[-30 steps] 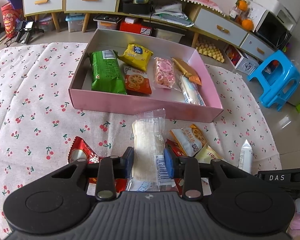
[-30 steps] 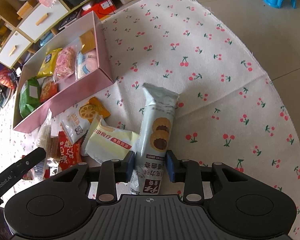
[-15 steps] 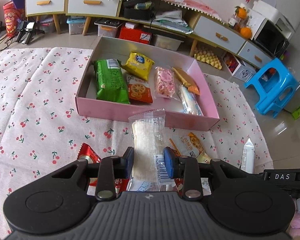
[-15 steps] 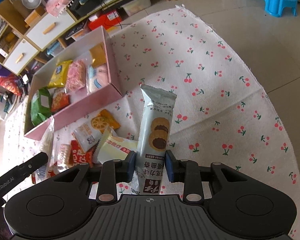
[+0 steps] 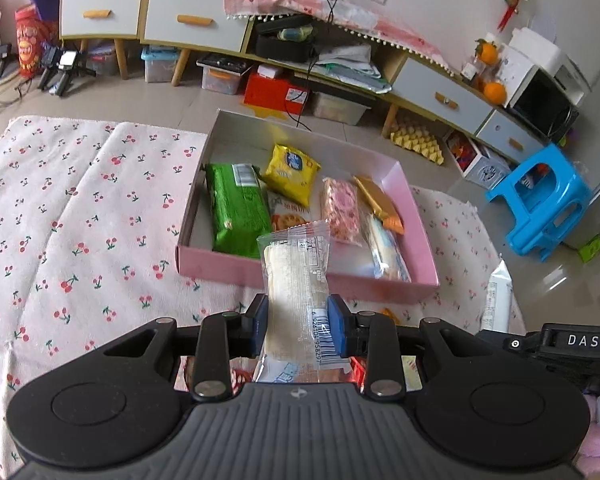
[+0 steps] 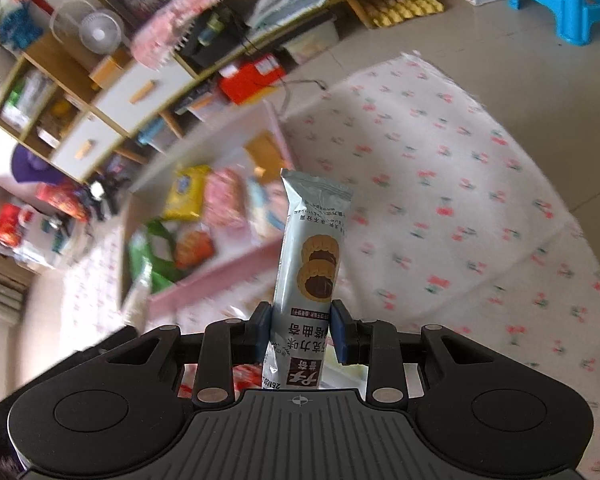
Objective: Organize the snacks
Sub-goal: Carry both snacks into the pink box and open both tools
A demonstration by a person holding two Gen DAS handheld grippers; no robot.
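Grippers: two | left gripper [image 5: 296,322] clamps one clear wafer packet [image 5: 296,280] | right gripper [image 6: 299,330] clamps one grey cookie pack [image 6: 310,264] | pink box [image 5: 300,276] at 12 o'clock, six snacks inside

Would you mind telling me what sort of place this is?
Most likely a home living room: a low drawer cabinet cluttered with belongings, a microwave, and a child's blue plastic stool on tiled floor.

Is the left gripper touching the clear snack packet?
Touching. In the left wrist view, both blue pads of the left gripper press against the sides of the clear snack packet, which is held above the cloth.
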